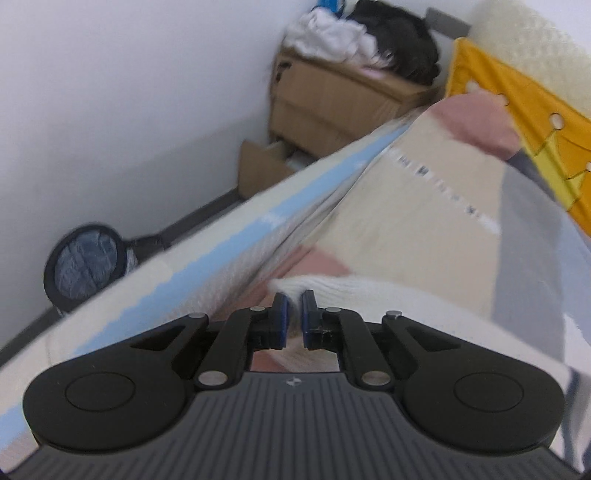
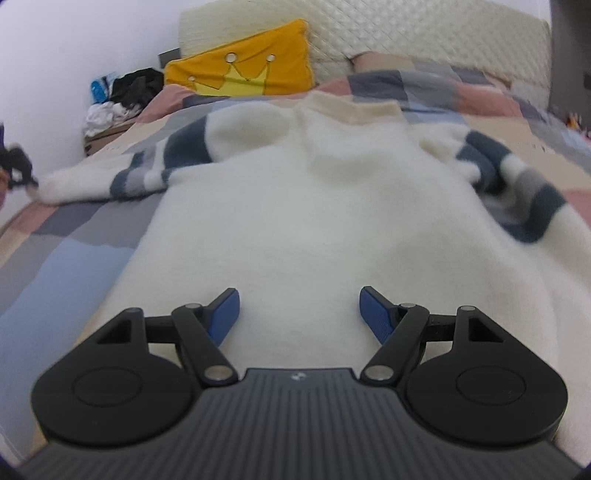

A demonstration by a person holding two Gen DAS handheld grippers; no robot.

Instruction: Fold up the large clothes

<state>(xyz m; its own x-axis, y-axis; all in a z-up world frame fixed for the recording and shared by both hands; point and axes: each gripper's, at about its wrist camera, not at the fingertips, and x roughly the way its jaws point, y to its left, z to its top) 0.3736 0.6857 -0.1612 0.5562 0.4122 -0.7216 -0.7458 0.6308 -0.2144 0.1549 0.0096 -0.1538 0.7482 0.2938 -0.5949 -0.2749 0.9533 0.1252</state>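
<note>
A large white fuzzy sweater with blue-grey striped sleeves lies flat on the patchwork bedspread, collar toward the headboard. Its left sleeve stretches out to the bed's left edge, where my left gripper shows small. In the left wrist view my left gripper is shut on the white cuff of that sleeve. The right sleeve lies bunched at the right. My right gripper is open and empty, low over the sweater's lower body.
A yellow crown pillow leans on the cream quilted headboard. Beside the bed's left edge stand a cardboard box piled with clothes, a round black bin and the white wall.
</note>
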